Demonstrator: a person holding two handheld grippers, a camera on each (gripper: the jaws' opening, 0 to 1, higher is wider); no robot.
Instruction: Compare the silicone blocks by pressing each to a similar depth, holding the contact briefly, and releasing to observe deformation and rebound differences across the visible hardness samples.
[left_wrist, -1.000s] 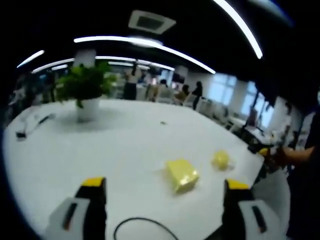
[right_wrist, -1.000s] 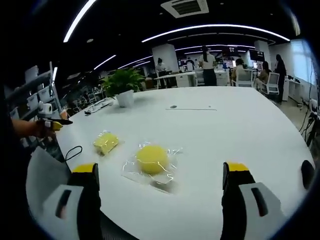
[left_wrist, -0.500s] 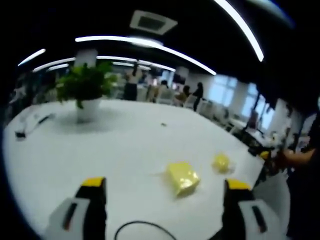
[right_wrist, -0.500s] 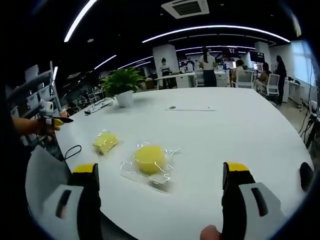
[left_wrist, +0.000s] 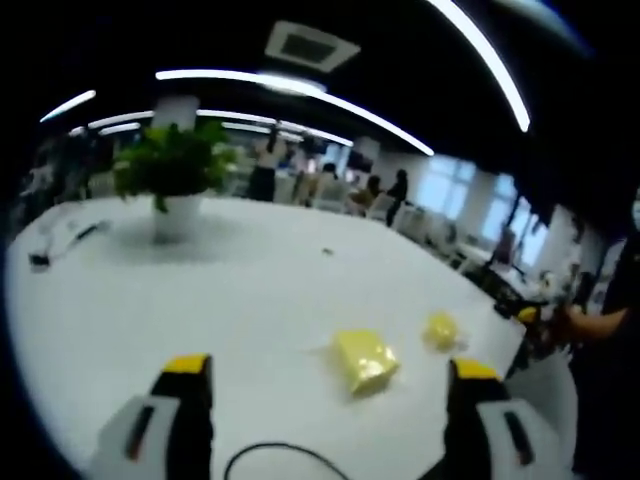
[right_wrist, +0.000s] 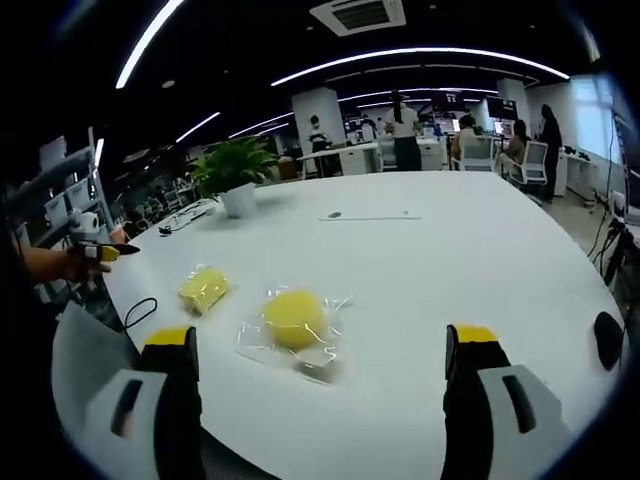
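Two yellow silicone samples lie on a large white table (right_wrist: 480, 260). A round yellow one (right_wrist: 293, 318) sits in clear wrap between and ahead of my right gripper (right_wrist: 325, 370), whose jaws stand wide apart with nothing in them. A squarish yellow block (right_wrist: 203, 287) in wrap lies further left. In the left gripper view the squarish block (left_wrist: 363, 358) lies ahead, right of centre, with the round sample (left_wrist: 440, 327) beyond it. My left gripper (left_wrist: 325, 375) is open and apart from both. The other gripper (left_wrist: 528, 312) shows at the right, held by a person's hand.
A potted plant (left_wrist: 172, 180) stands at the far side of the table (left_wrist: 250, 290); a black cable (left_wrist: 280, 455) loops near my left jaws. Small dark items (right_wrist: 335, 214) lie mid-table, a black object (right_wrist: 605, 340) at the right edge. Desks, chairs and people fill the office behind.
Both cameras have drifted slightly; the samples lie where they were. A fingertip that showed at the bottom of the right gripper view half a second ago is gone.
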